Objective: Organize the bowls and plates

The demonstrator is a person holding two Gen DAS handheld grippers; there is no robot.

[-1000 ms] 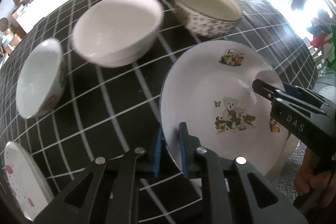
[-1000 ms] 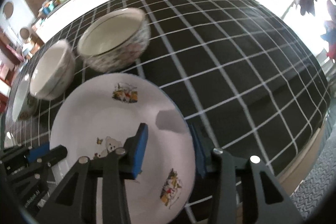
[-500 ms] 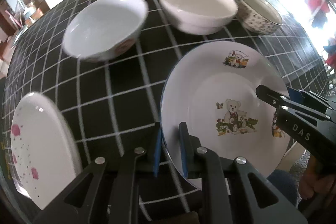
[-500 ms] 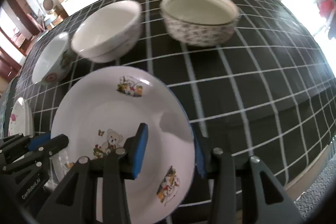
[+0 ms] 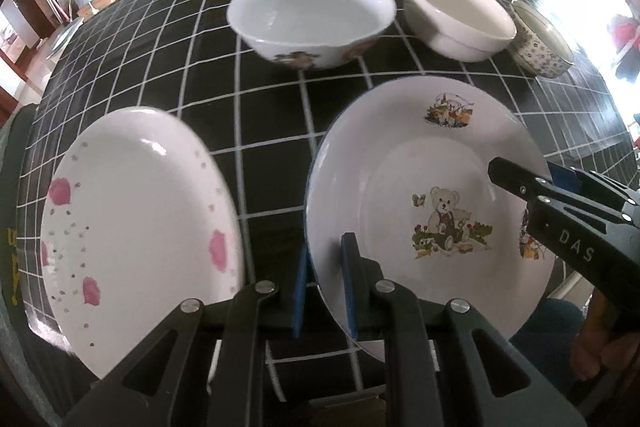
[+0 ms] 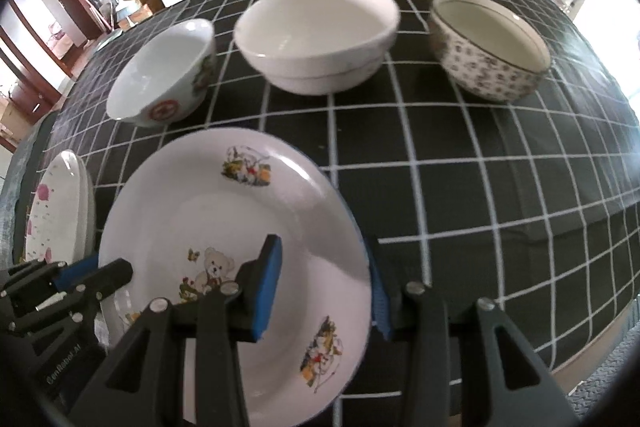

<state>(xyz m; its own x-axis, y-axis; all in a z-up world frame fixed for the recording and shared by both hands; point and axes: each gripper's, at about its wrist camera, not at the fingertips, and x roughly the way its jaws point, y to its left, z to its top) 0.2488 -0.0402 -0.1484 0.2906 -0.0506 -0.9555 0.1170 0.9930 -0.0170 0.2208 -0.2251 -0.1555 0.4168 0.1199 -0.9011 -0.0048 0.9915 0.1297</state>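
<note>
The bear plate is round, so it has no long side. It faces up, held above the checked surface. The left hand-held gripper pinches its left rim. The right hand-held gripper grips its right rim. There are two plates: this one and the pink-dot plate. There are three bowls: picture bowl, white bowl, flower bowl.

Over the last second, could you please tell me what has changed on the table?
The teddy bear plate, pinched at opposite rims by the left gripper and right gripper, has been carried sideways toward the pink-flowered plate, now in full view beside it. Nothing was taken hold of or let go. The three bowls kept their row.
</note>
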